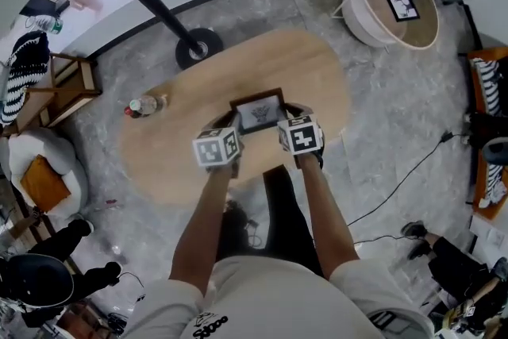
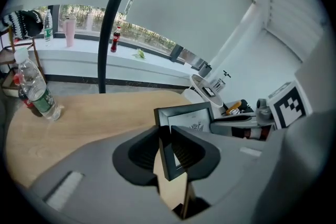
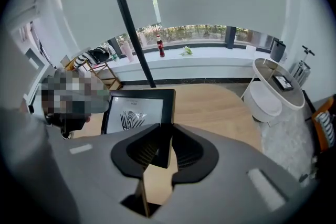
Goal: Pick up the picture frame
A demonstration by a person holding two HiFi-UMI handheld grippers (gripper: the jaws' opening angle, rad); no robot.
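Note:
A black picture frame [image 1: 259, 110] with a white print hangs in the air above the oval wooden table [image 1: 182, 147]. My left gripper [image 1: 232, 131] is shut on the frame's left edge [image 2: 169, 147], whose dark bar is pinched between the pads. At the opposite side, my right gripper [image 1: 287, 123] is shut on the right edge [image 3: 164, 134]. The print faces up toward the head camera, and in the right gripper view the picture frame [image 3: 137, 112] shows its print from the side. The frame's fold-out stand pokes down between both sets of jaws.
A clear water bottle [image 1: 145, 105] lies on the table's left part, and stands out as a bottle [image 2: 38, 93] in the left gripper view. A black pole's round base [image 1: 198, 48] sits behind the table. A white round side table [image 1: 394, 2] stands at the back right. Cables cross the floor on the right.

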